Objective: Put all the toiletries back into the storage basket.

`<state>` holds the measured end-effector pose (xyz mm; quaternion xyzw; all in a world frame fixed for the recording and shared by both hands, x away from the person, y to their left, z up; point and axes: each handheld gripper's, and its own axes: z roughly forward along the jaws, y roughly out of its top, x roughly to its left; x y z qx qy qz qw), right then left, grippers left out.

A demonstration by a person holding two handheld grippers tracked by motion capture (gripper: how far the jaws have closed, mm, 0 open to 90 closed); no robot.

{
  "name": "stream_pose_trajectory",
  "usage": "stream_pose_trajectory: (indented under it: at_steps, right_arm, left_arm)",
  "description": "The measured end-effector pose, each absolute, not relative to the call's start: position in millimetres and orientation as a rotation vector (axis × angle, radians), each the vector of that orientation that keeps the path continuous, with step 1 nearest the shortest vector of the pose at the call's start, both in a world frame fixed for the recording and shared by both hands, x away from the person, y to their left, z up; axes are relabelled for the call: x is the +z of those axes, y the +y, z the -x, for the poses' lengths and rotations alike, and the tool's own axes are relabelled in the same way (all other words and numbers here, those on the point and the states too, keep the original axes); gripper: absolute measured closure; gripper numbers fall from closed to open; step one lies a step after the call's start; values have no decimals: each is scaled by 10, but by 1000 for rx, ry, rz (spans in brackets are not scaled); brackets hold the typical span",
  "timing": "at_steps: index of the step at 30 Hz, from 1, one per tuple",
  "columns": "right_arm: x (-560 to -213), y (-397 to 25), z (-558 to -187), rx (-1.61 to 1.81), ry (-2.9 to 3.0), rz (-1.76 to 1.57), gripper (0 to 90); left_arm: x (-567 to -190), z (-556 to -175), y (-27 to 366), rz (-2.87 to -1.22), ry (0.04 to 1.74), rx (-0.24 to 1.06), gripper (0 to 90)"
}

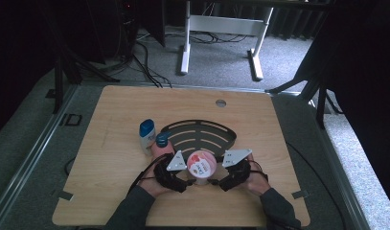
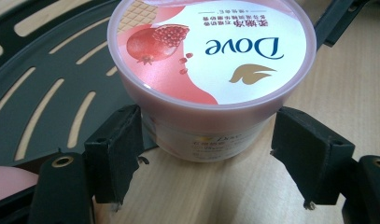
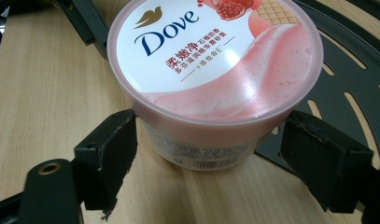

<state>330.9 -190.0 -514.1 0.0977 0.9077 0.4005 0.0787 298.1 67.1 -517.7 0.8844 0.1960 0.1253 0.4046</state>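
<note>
A pink Dove tub [image 1: 200, 165] with a pomegranate picture on its lid stands upright on the wooden table, at the near edge of a black slotted tray [image 1: 202, 132]. My left gripper [image 1: 187, 183] comes at it from the left and my right gripper [image 1: 215, 182] from the right. In the left gripper view the tub [image 2: 211, 60] sits between the two black pads [image 2: 115, 154], with the gripper [image 2: 206, 128] open and a thin gap on each side. The right gripper view shows the same: the tub [image 3: 215, 65] is straddled below its lid by the open gripper [image 3: 208, 137].
A white bottle with a blue cap [image 1: 147, 135] stands left of the tray. Beside it is a pink bottle with a blue cap [image 1: 162, 142], close to my left hand. The table [image 1: 111, 191] has a round grommet [image 1: 221, 102] near its far edge.
</note>
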Motion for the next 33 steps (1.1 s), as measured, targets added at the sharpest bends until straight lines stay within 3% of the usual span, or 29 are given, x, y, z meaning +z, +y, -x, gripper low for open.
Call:
stream_pose_trajectory:
  at_steps: [33]
  right_arm:
    - [-5178,-1955,-3779,1168,2735,-368,196]
  left_arm:
    - [-5182,-3275,446,-2229,643,445,266]
